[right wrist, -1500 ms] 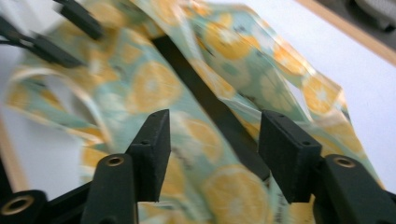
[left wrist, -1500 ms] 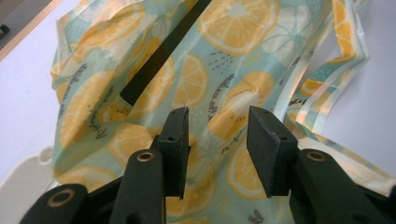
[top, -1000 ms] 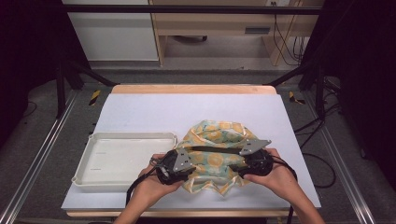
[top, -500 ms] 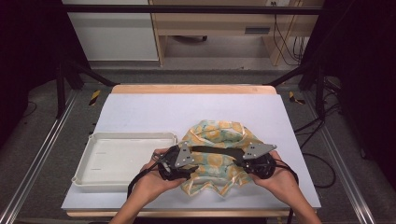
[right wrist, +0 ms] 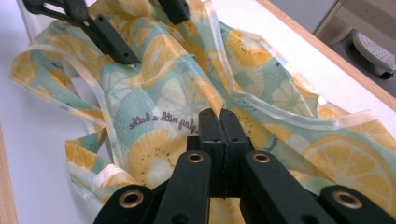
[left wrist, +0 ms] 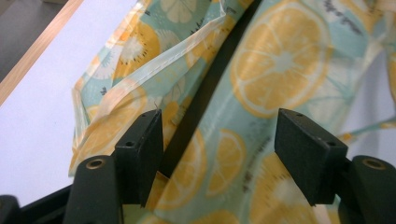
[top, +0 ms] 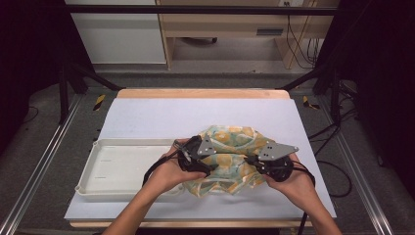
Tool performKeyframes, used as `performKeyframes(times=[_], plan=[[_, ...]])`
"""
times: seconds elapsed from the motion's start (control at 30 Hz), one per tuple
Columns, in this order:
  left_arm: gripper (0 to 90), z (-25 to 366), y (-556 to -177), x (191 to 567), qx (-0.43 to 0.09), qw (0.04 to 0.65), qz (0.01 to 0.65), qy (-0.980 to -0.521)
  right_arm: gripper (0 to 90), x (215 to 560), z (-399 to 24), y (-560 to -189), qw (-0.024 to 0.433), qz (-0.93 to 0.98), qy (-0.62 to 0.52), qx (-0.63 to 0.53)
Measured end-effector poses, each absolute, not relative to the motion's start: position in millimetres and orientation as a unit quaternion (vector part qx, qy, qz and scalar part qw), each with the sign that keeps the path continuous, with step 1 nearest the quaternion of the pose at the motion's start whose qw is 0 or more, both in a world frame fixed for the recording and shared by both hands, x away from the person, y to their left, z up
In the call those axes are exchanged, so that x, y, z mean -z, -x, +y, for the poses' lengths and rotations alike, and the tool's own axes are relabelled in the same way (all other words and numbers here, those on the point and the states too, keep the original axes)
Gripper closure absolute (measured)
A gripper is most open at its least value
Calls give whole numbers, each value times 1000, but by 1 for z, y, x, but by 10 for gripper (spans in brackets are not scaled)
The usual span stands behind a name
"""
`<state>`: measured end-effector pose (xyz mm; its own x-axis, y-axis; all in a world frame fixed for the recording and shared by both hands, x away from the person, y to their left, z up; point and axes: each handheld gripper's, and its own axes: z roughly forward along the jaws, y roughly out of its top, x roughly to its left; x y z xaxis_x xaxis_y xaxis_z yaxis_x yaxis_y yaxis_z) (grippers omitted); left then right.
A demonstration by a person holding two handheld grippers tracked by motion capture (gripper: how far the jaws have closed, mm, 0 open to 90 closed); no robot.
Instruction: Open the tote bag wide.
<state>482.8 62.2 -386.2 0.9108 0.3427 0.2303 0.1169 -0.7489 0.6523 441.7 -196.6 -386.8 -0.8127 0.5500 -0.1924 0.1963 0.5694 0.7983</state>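
A crumpled cloth (top: 230,142) printed with lemon slices on pale green lies on the white mat near the table's front edge. My left gripper (top: 209,169) is at its left side. In the left gripper view its jaws (left wrist: 219,144) stand apart and have just been opening; cloth (left wrist: 280,60) lies under the gap and the pads do not press it. My right gripper (top: 250,161) is at the cloth's right side. In the right gripper view it (right wrist: 219,114) is shut, pinching a raised fold of the cloth (right wrist: 163,98) at its tips.
A shallow white tray (top: 103,171) sits just left of the cloth, beside my left hand. The white mat (top: 195,115) stretches bare toward the far wooden edge (top: 200,93). Black frame rails run along both sides of the table.
My left gripper has shifted away from the front edge and slightly right over the cloth, its jaws wider apart. The right gripper has stayed at the cloth's right side, slightly raised.
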Motion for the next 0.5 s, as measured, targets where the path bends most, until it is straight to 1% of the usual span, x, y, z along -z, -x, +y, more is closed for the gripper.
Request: performKeyframes(times=[0.1, 0.17, 0.3, 0.37, 0.5], plan=[[302, 57, -486, 387, -161, 329, 117, -923, 900, 386, -197, -441, 215, 858, -215, -415], [306, 54, -485, 389, -154, 328, 109, -926, 900, 388, -197, -440, 212, 857, -216, -416], [365, 51, -481, 393, -154, 324, 99, -928, 900, 390, -197, -435, 207, 855, -211, -427], [373, 51, -478, 394, -150, 326, 89, -929, 900, 390, -198, -432, 209, 853, -209, -431], [380, 51, -477, 396, -148, 334, 90, -927, 900, 393, -198, -430, 209, 850, -206, -436]])
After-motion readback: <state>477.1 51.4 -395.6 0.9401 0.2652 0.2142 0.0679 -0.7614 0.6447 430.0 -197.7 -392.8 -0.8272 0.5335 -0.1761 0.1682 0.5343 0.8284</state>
